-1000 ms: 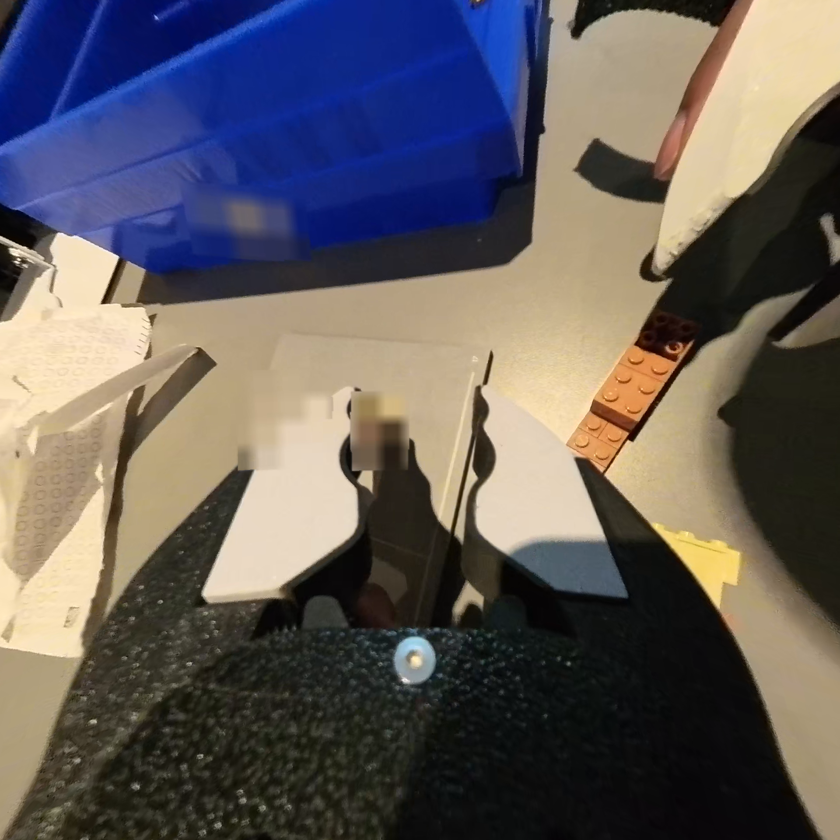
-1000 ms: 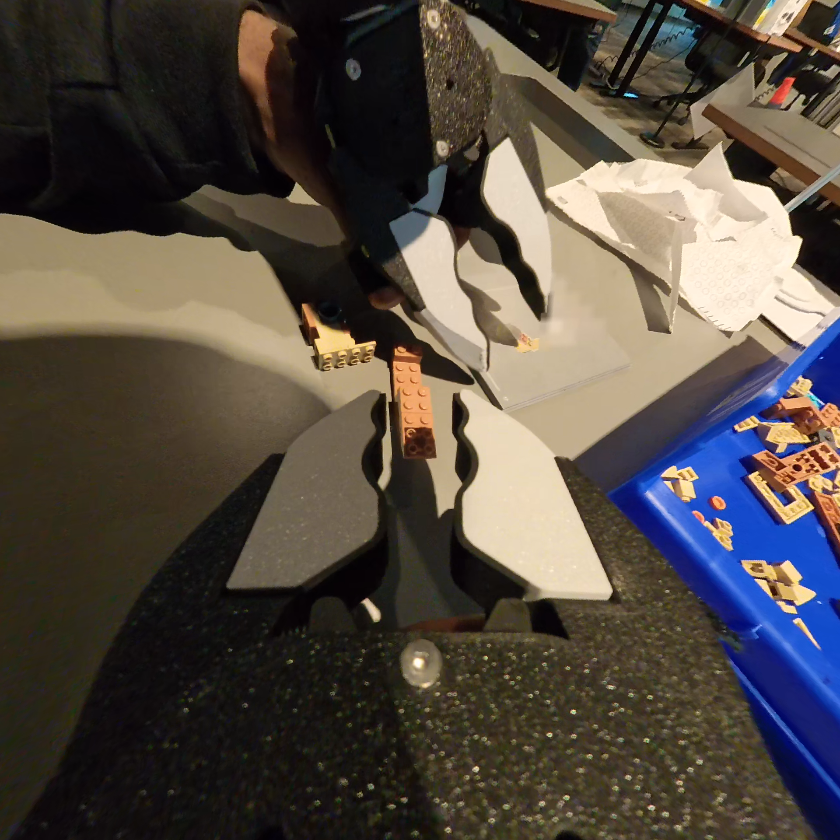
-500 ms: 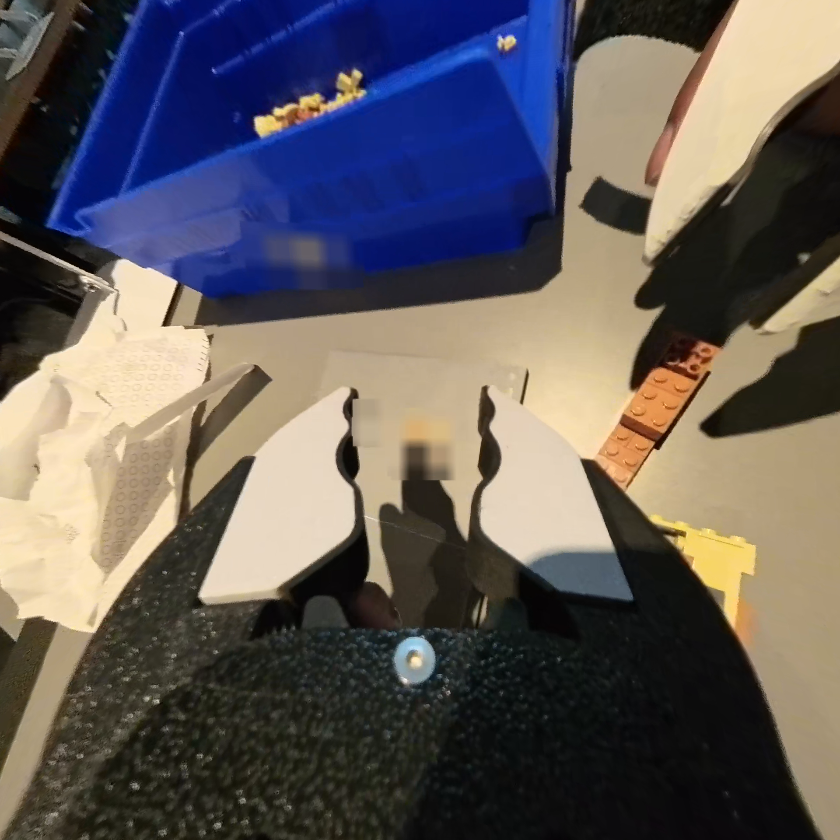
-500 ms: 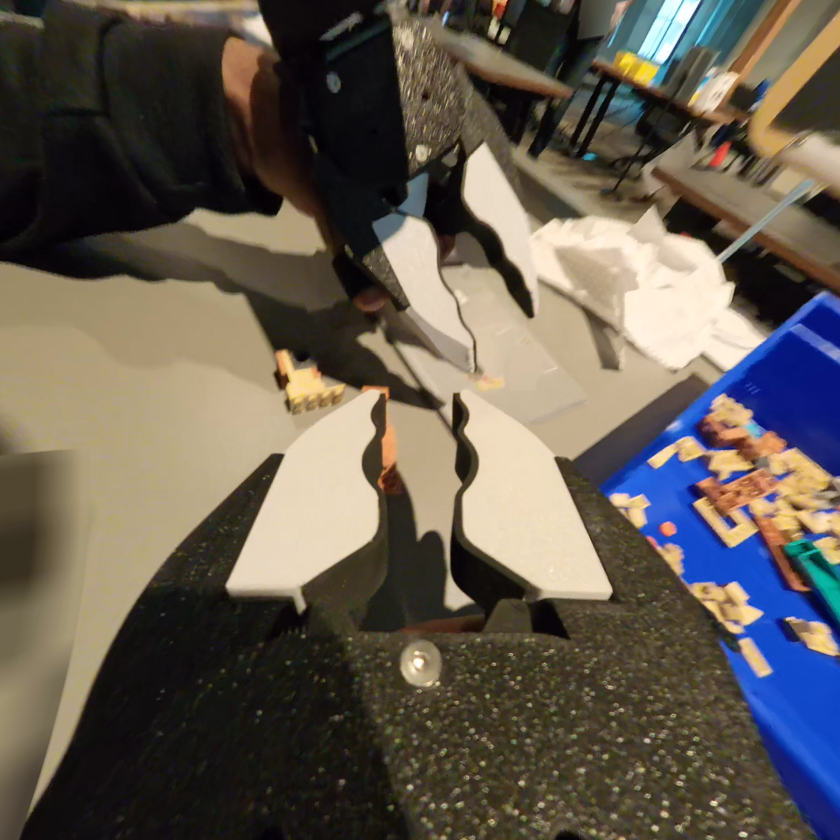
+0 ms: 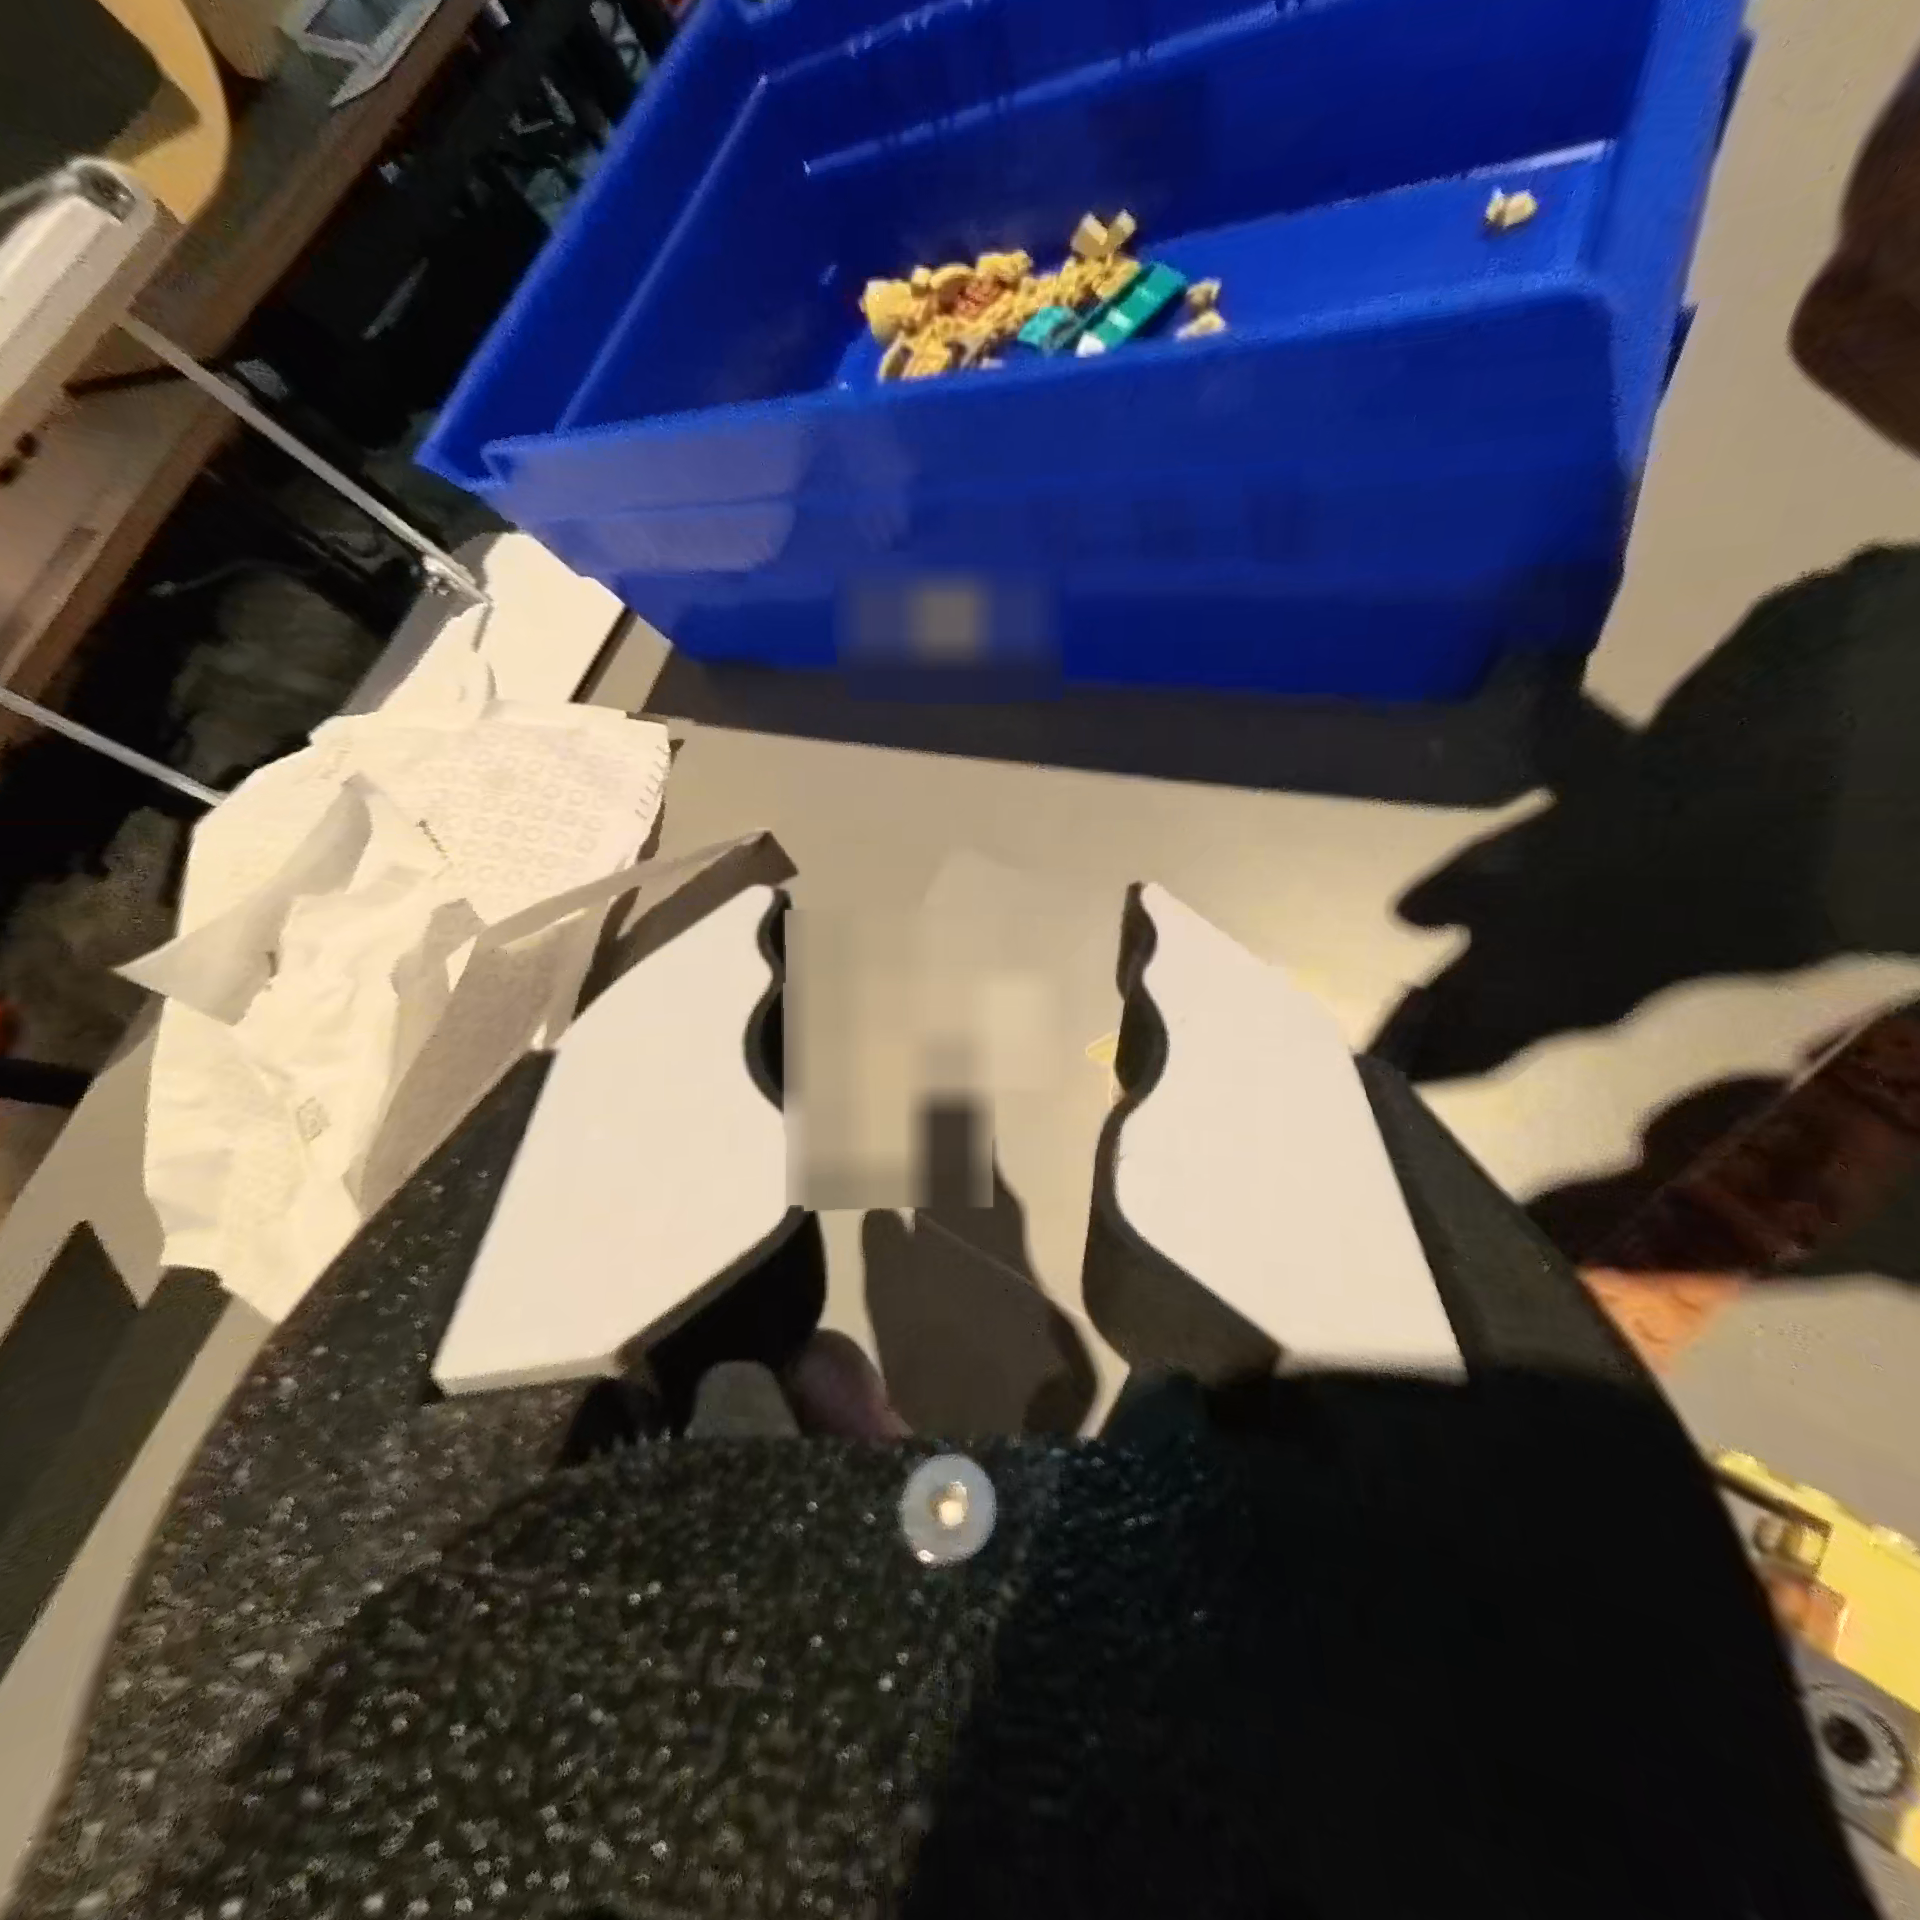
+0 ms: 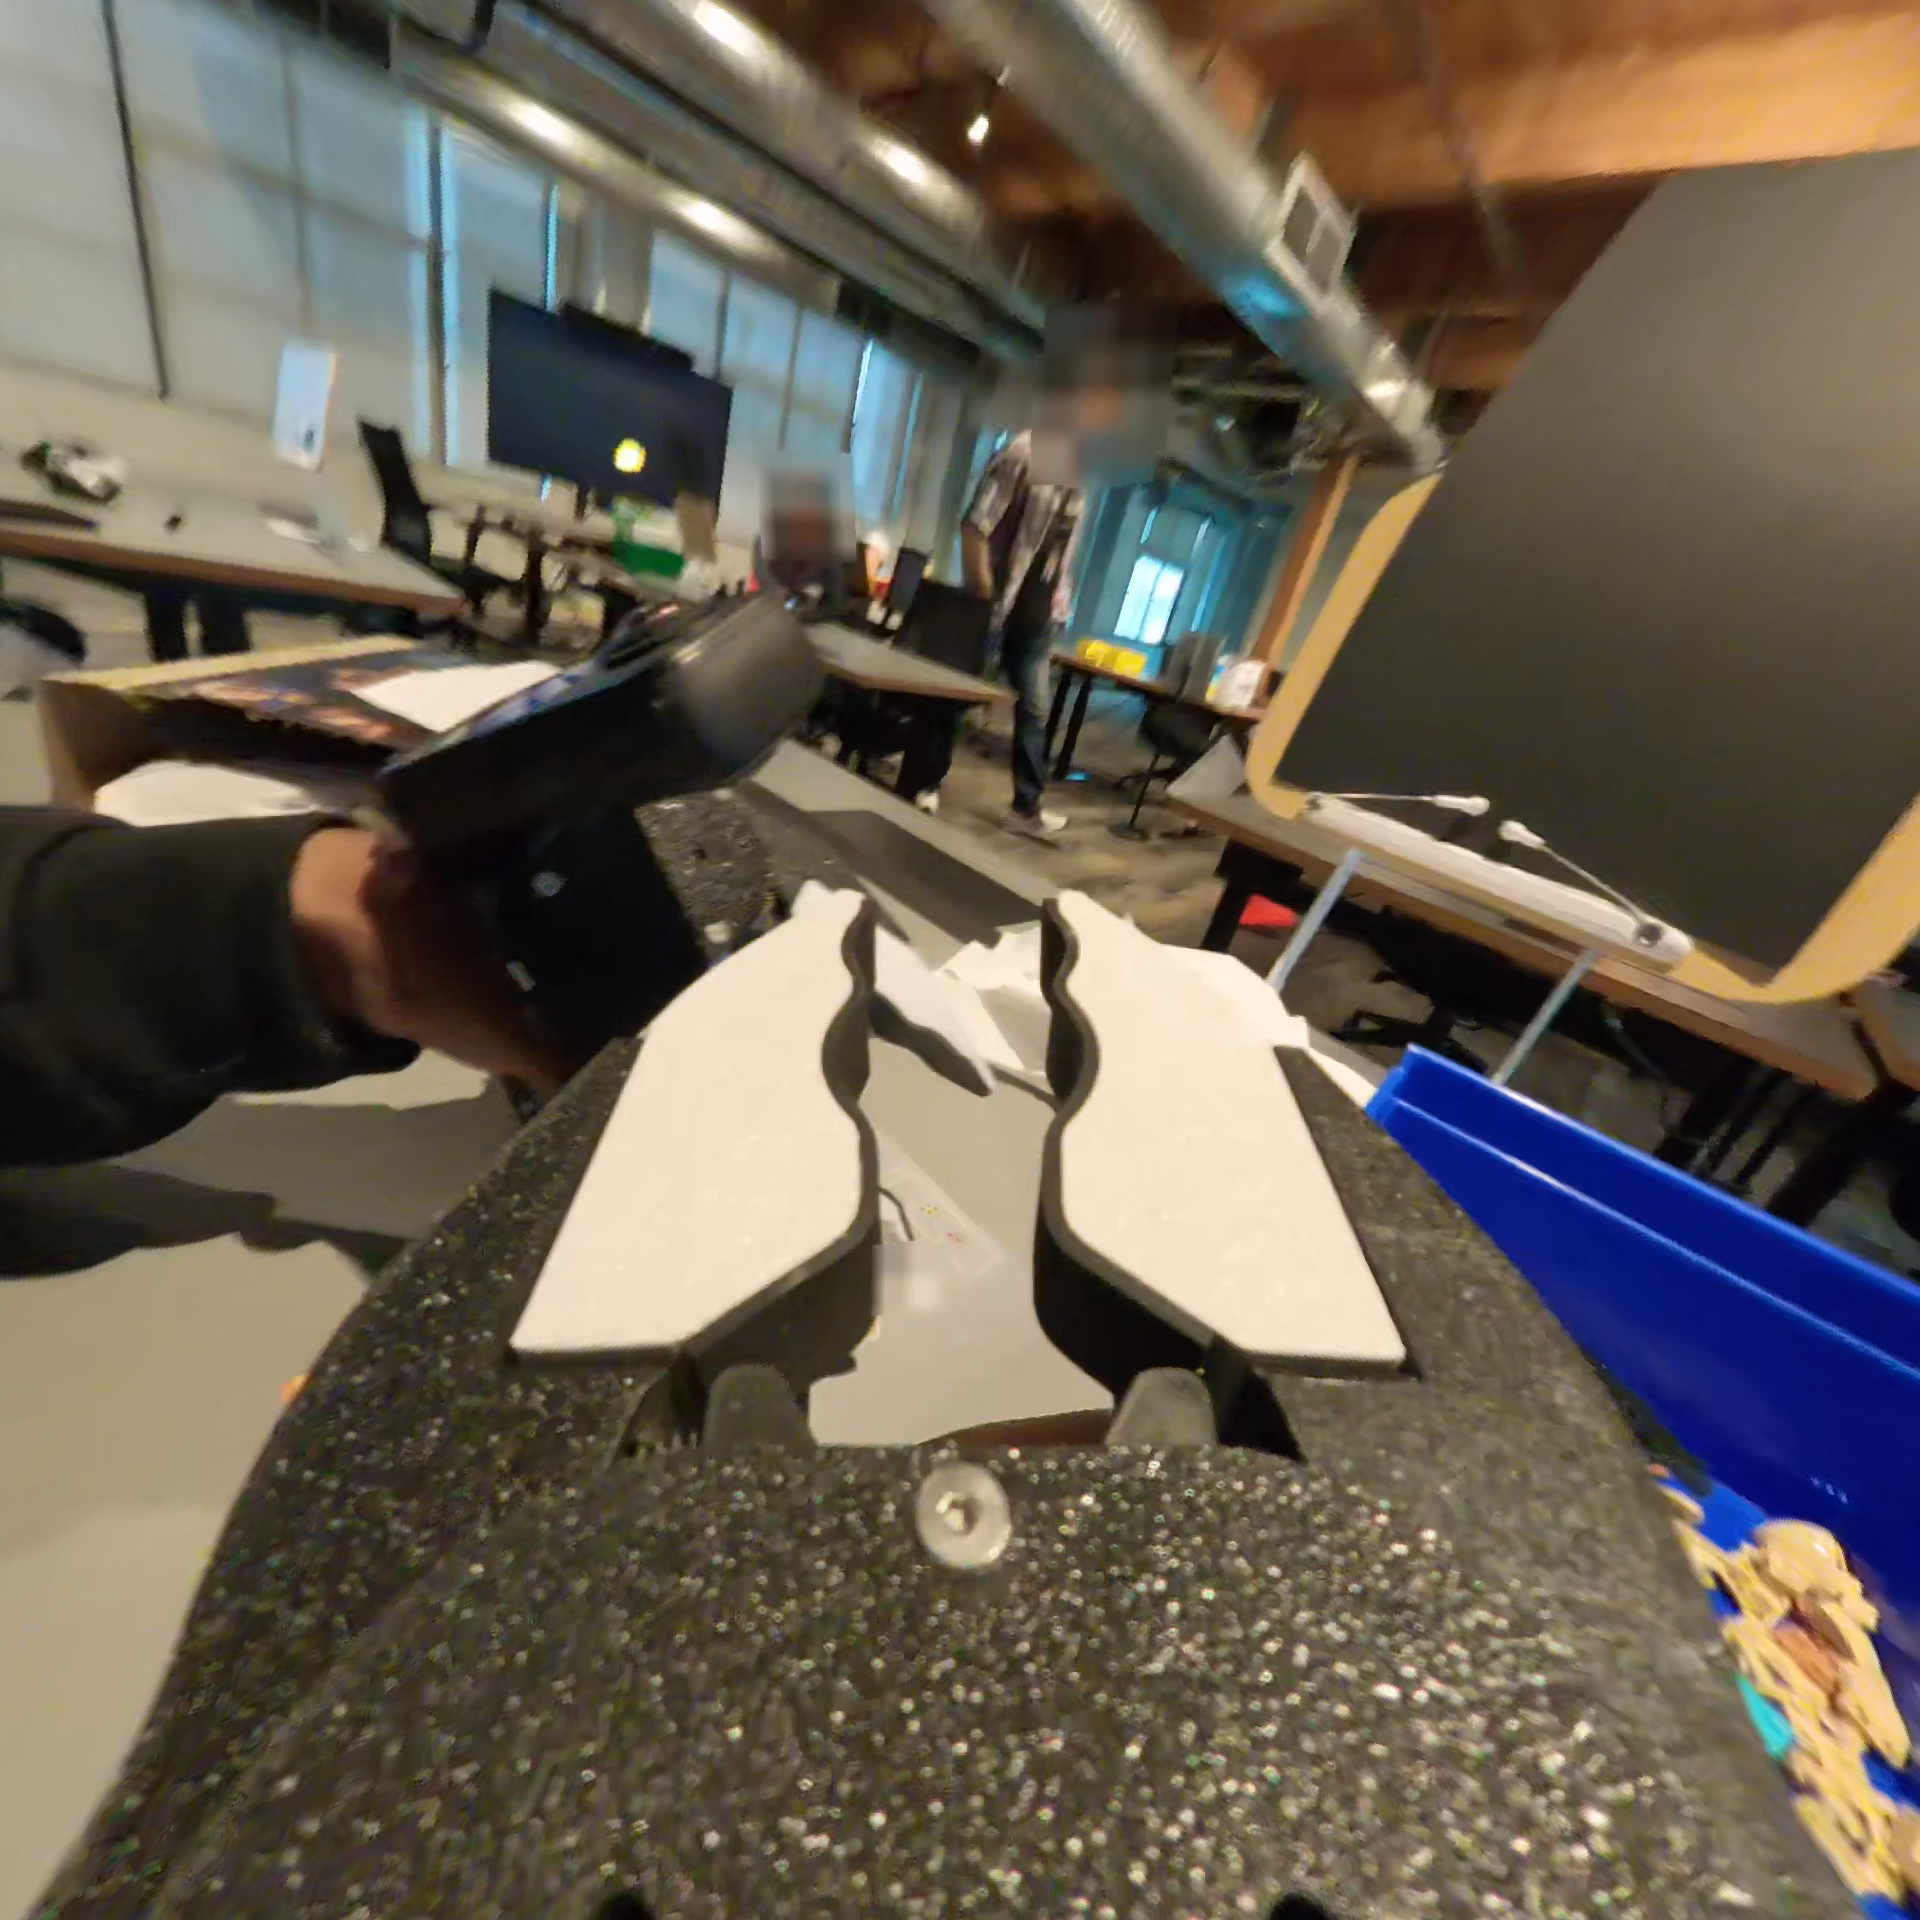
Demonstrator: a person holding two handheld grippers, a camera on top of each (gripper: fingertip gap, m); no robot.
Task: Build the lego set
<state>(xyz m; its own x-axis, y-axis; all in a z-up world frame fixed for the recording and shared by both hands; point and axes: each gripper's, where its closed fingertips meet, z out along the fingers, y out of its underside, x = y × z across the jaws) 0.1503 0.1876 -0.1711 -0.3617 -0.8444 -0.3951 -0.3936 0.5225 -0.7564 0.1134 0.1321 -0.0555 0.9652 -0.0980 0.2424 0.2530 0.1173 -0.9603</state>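
Note:
My left gripper is open and empty above the instruction booklet on the grey table. A blurred brown brick assembly lies to its right, partly under a dark shape. A tan Lego piece lies at the lower right. The blue bin ahead holds loose tan, brown and teal pieces. My right gripper is open and empty, tilted up toward the room. The booklet shows between its fingers. A hand holds the left gripper's black body; its fingers are hidden.
Crumpled white paper bags lie left of the booklet near the table edge. In the right wrist view the blue bin stands close on the right with loose pieces. A person stands far off among other desks. The left gripper's tips are roughly 12 cm from the right gripper's.
Both grippers rose and tilted up. The right view swung from the table to the room, losing the brown bricks. The left view now looks into the bin. Both stay open.

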